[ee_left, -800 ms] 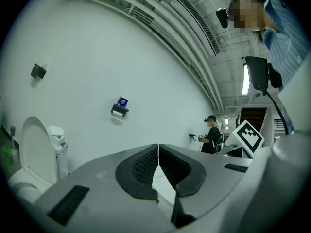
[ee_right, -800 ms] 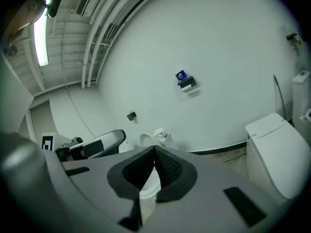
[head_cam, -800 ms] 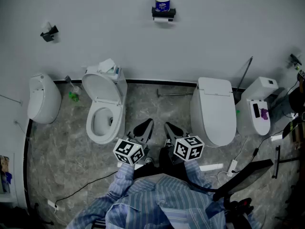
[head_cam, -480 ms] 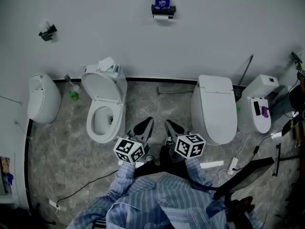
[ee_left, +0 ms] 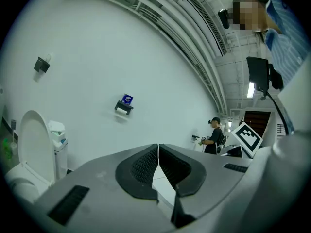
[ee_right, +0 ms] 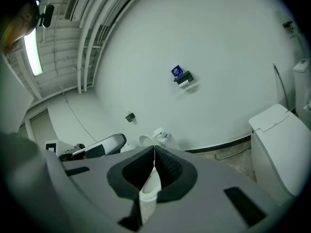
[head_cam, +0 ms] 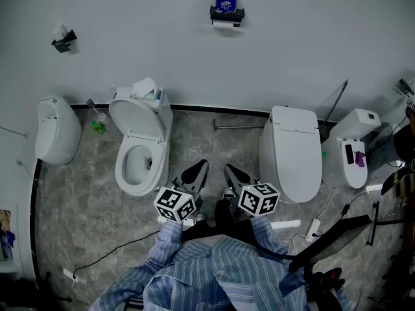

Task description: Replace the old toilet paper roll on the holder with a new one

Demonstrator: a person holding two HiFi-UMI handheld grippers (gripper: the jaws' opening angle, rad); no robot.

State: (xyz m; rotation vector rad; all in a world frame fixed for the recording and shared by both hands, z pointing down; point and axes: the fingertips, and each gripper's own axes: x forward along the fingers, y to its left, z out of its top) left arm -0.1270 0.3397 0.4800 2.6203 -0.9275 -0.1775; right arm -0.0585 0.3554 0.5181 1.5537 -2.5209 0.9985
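Observation:
A black paper holder [head_cam: 226, 17] is fixed high on the white wall, with a new roll in a blue wrapper [head_cam: 225, 1] standing on top and the old white roll [head_cam: 224, 25] hanging under it. The same holder [ee_left: 123, 107] shows small and far in the left gripper view, and the holder [ee_right: 183, 78] also in the right gripper view. My left gripper [head_cam: 202, 166] and right gripper [head_cam: 227, 170] are held side by side close to my body, far from the holder. Both are shut with nothing between their pads.
An open toilet [head_cam: 138, 155] stands left of the grippers and a closed toilet [head_cam: 291, 152] right. A urinal [head_cam: 56, 131] is at far left, another white unit [head_cam: 353, 151] at far right. A second wall holder [head_cam: 63, 41], a cable [head_cam: 104, 256] on the floor and a black stand [head_cam: 337, 232] are nearby.
The view has shifted slightly, so the wall holder sits a little further right in the picture. Both grippers stay in place and shut.

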